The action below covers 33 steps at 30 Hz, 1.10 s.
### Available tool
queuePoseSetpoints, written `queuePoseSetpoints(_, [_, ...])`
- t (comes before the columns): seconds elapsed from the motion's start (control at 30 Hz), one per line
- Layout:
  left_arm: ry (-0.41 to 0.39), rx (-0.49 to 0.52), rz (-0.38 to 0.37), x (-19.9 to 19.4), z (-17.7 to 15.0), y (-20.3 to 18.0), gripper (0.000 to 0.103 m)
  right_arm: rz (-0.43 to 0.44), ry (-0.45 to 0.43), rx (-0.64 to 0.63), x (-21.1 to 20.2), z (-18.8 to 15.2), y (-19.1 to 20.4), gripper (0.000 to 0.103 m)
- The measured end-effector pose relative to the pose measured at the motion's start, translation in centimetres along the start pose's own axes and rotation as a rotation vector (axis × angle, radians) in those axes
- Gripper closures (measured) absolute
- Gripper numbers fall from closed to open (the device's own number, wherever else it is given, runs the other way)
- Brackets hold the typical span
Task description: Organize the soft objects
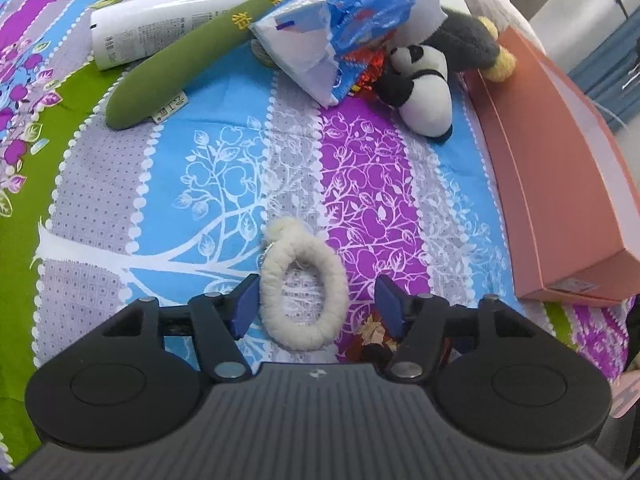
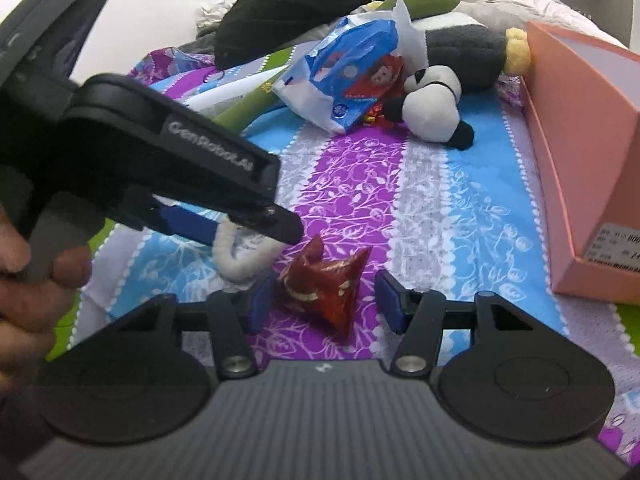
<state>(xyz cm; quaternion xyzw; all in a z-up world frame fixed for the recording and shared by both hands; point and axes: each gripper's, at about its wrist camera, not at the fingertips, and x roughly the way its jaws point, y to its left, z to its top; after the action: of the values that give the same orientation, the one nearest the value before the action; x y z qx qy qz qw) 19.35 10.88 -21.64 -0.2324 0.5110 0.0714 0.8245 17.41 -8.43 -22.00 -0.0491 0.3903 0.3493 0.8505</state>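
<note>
1. While both tools hung low over the patterned bedspread, the left gripper stood with its jaws apart around a white woolly ring; the ring lay flat on the cloth, just beside the left pad and clear of the right one, gripped by neither.
2. The right gripper was likewise spread, straddling a red foil pouch that sat on the purple stripe; its pads did not appear to press the pouch.
3. A clean grasp would likely have meant centring each item between the pads before closing; the ring sat off to one side, so a squeeze there risked catching only one limb of it.
4. The likely destination was the pink box at the right edge, well apart from both items; a panda plush and a blue-and-white bag lay beyond, untouched.
5. With the two tools crowded close together, lifting one at a time seemed the safer course.
</note>
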Motion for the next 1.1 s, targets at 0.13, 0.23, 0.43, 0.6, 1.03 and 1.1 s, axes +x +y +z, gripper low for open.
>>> queuePoseSetpoints(0.13, [0.002, 0.017, 0.026, 0.4, 0.0, -0.5, 0.035, 0.01, -0.008, 0.006, -0.3, 0.1, -0.1, 0.061])
queuePoseSetpoints(0.23, [0.007, 0.042, 0.046, 0.6, 0.0, -1.0, 0.036, -0.003, -0.017, 0.007, -0.6, 0.0, -0.3, 0.063])
queuePoseSetpoints(0.43, [0.026, 0.129, 0.095, 1.2, -0.1, -2.2, 0.039, -0.059, -0.029, 0.027, -1.6, 0.4, -1.3, 0.065])
queuePoseSetpoints(0.6, [0.023, 0.168, 0.134, 1.6, -0.4, -2.2, 0.059, -0.114, -0.022, 0.06, -2.9, 0.6, -2.3, 0.066])
queuePoseSetpoints(1.03, [-0.029, 0.142, 0.076, -0.7, 0.3, -2.0, 0.089, -0.149, -0.055, 0.1, -4.9, 1.9, -3.1, 0.066])
queuePoseSetpoints(1.1, [-0.047, 0.134, 0.052, -1.8, 0.4, -2.3, 0.089, -0.149, -0.075, 0.105, -5.7, 2.4, -3.2, 0.066])
